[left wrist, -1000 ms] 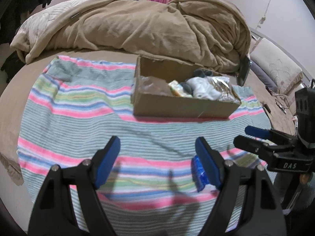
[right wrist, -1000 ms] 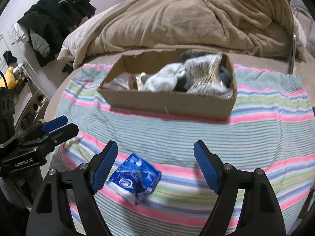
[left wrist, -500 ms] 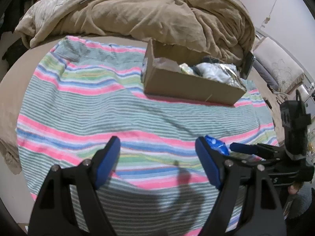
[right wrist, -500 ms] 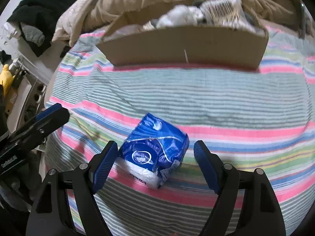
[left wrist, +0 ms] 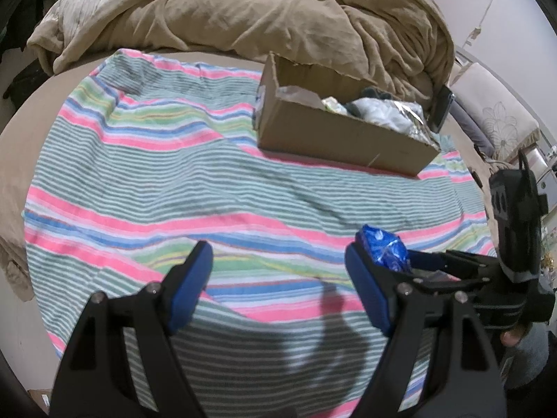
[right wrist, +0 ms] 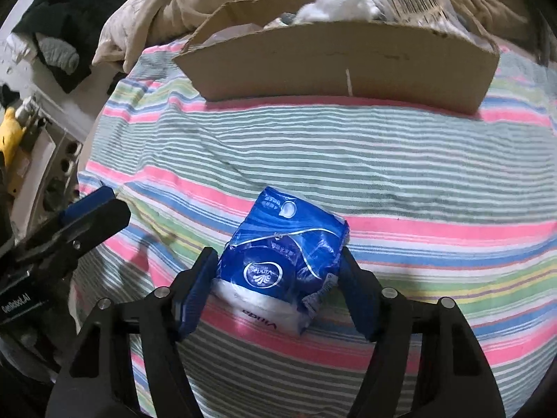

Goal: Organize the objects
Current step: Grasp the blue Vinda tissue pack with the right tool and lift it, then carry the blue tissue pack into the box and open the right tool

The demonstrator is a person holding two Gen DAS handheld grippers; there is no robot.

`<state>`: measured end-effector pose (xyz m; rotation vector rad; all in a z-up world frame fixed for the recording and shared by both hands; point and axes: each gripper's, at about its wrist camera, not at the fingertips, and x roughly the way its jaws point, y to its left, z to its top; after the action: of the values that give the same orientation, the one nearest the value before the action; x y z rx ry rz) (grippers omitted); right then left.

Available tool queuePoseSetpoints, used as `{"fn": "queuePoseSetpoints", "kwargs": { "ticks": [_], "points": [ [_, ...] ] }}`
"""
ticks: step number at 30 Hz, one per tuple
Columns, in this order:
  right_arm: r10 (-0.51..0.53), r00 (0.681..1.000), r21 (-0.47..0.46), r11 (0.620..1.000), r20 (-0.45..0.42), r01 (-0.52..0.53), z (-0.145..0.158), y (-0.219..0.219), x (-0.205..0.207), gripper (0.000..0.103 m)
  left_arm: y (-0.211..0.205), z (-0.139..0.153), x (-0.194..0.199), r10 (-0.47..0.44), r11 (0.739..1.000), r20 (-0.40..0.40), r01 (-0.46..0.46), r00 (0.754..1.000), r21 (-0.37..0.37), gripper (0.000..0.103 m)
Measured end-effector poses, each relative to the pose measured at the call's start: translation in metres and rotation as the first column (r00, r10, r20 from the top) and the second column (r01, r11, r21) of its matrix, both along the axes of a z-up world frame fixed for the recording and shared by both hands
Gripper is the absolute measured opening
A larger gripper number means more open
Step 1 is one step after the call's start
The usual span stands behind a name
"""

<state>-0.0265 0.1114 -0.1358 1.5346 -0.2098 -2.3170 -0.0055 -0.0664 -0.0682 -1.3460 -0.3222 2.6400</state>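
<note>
A blue tissue pack [right wrist: 285,257] lies on the striped blanket [right wrist: 383,174]. My right gripper [right wrist: 278,278] is shut on the pack, with a blue pad pressed against each side. The pack also shows in the left wrist view [left wrist: 383,249], held in the right gripper [left wrist: 417,261]. A cardboard box [right wrist: 348,59] with several soft items stands behind it, and it also shows in the left wrist view [left wrist: 341,132]. My left gripper [left wrist: 278,278] is open and empty above the blanket, left of the pack.
A rumpled tan duvet [left wrist: 261,14] lies behind the box. Dark clothes [right wrist: 62,28] hang at the left. A pillow [left wrist: 494,115] lies at the right. The blanket's near edge runs close under both grippers.
My right gripper has moved down and forward to the tissue pack and closed on it. My left gripper has drifted left and back, staying open.
</note>
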Motion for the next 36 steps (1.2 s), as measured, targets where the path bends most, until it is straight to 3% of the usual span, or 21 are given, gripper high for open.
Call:
{"fn": "queuePoseSetpoints", "kwargs": {
  "ticks": [5, 22, 36],
  "points": [
    [0.005, 0.999, -0.001, 1.0, -0.038, -0.005, 0.008, 0.005, 0.002, 0.061, 0.003, 0.0, -0.001, -0.003, 1.0, 0.003, 0.003, 1.0, -0.004, 0.08],
    [0.014, 0.981, -0.042, 0.999, -0.192, -0.023, 0.064, 0.013, -0.011, 0.061, 0.005, 0.01, -0.013, -0.002, 1.0, -0.021, 0.002, 1.0, -0.021, 0.08],
    [0.041, 0.958, -0.017, 0.999, -0.285, -0.048, 0.096, 0.011, -0.061, 0.061, 0.002, 0.022, -0.039, 0.0, 0.999, -0.061, -0.002, 0.998, -0.043, 0.08]
  ]
}}
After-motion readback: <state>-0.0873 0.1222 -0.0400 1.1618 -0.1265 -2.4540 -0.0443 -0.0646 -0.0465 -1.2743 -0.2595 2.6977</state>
